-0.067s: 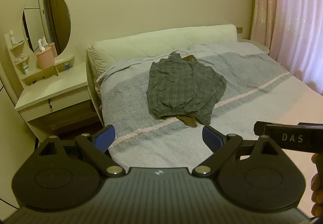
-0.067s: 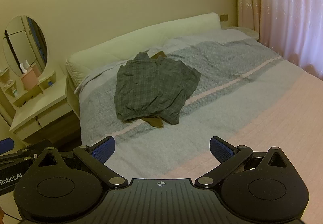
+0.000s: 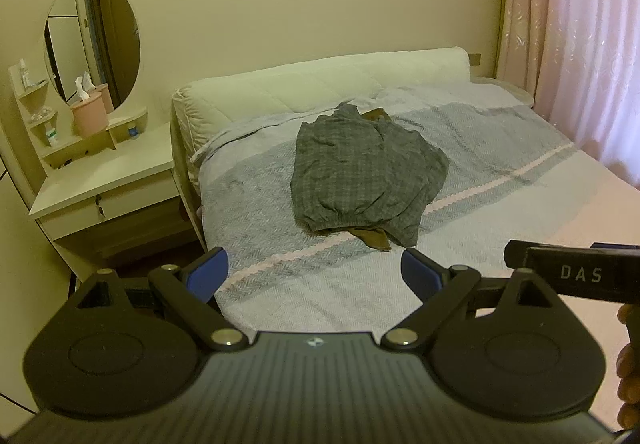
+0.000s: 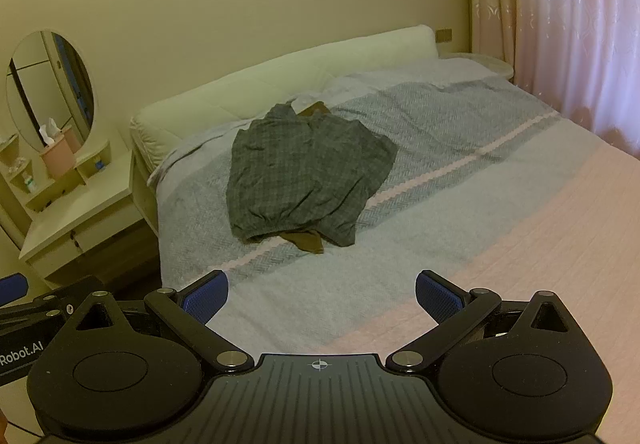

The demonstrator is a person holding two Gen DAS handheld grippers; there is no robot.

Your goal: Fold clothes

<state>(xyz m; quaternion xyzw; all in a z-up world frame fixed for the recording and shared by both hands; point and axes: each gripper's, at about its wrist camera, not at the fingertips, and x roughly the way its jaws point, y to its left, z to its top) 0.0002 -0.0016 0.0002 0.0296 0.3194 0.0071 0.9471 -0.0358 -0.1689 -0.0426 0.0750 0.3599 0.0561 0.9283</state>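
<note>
Blue ribbed pads tip both grippers, and both stand spread wide with nothing between them. The left gripper [image 3: 314, 276] sits at the bottom of its frame, jaws released, over the near edge of the bed [image 3: 500, 180]; the right gripper [image 4: 320, 298] does the same in its own view, touching nothing. At the lower right of the left view, part of the other black tool marked "DAS" and some fingers [image 3: 627, 360] show.

The grey checked garment [image 3: 366, 174] lies crumpled in the middle of the frame on the bed, well apart from both grippers, with a brown cloth [image 3: 374, 238] poking out beneath its near hem and again at its far edge. Nothing stands between grippers and garment.

The bedspread is woven in grey herringbone bands with a pale pink stripe. A padded cream headboard [image 3: 320, 84] backs it. At left stands a cream dresser [image 3: 104, 180] with an oval mirror [image 3: 92, 44] and a pink tissue cup [image 3: 88, 118]; pink curtains [image 3: 580, 44] hang at upper right.
</note>
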